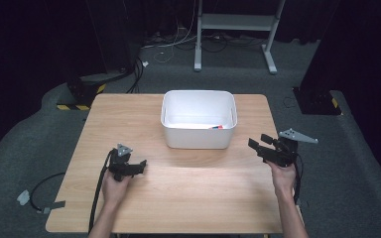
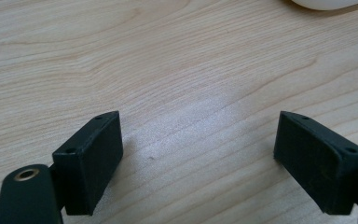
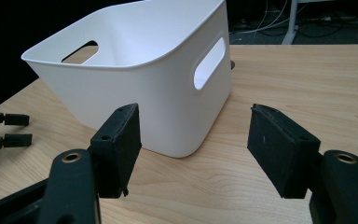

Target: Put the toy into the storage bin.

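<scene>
A white plastic bin (image 1: 198, 135) with handle cut-outs stands at the back middle of the wooden table (image 1: 193, 193). A small red and white thing (image 1: 216, 127) lies inside it by the near right wall. My left gripper (image 1: 140, 166) rests low over the table's front left, pointing right, its jaws wide apart above bare wood (image 2: 198, 140). My right gripper (image 1: 258, 141) hovers at the right, pointing left at the bin. Its jaws (image 3: 196, 126) stand apart with nothing between them, and the bin's corner (image 3: 135, 88) is just beyond. The left gripper's tips (image 3: 16, 128) show far off.
A black cable (image 1: 98, 193) trails from the left gripper over the table's front edge. On the carpet behind stand a white frame (image 1: 235, 22), loose cables, and dark stands (image 1: 82, 91) at both back corners. A connector (image 1: 24, 197) lies on the floor at left.
</scene>
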